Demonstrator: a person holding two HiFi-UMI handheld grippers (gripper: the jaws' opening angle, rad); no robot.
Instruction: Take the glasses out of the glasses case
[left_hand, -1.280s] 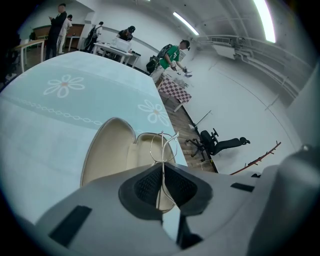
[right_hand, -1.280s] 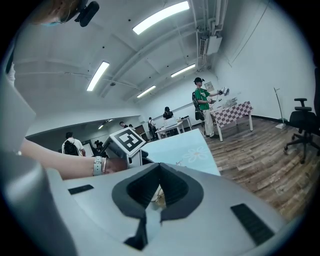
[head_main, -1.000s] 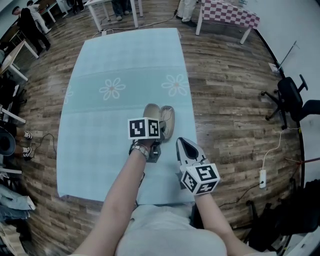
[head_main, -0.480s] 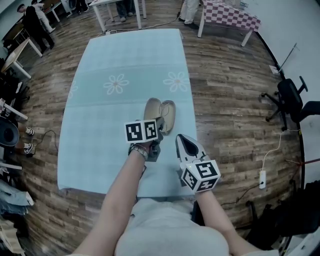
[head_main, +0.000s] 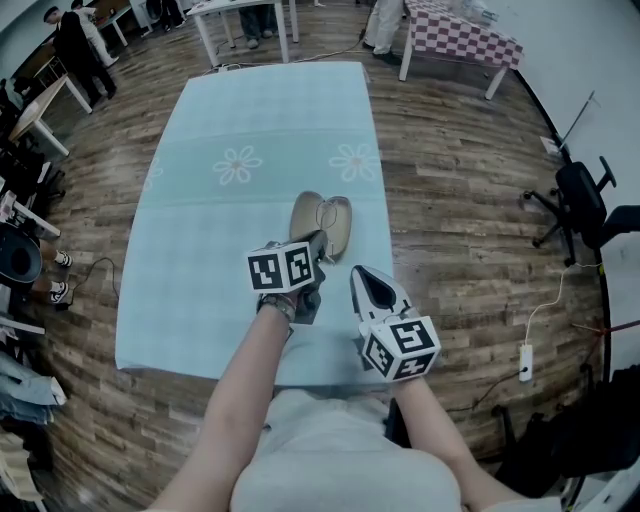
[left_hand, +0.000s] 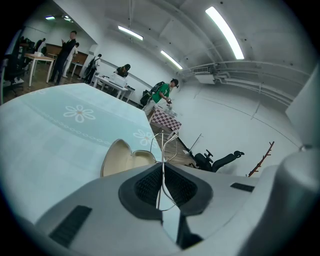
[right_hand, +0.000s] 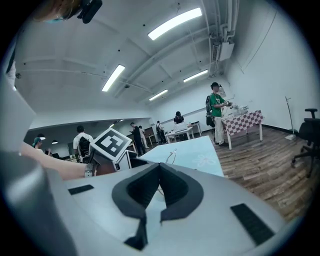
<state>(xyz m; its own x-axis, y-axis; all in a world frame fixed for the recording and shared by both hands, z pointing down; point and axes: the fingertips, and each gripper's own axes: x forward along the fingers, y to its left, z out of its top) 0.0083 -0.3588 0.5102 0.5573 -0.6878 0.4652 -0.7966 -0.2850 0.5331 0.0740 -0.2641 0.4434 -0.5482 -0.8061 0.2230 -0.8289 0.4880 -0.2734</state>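
Though barely apart, left hand-held gripper (left_hand: 162, 162) tight on wire glasses (left_hand: 163, 144) over open case (left_hand: 119, 159); right hand-held gripper (right_hand: 159, 166) closed, empty.

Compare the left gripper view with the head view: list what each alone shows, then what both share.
Left gripper view only: the left gripper's jaws seen close up, shut on the thin wire-framed glasses. Head view only: the right gripper, off to the side of the case, and the person's forearms. Both: the open beige glasses case lying on the light blue flower-print tablecloth.
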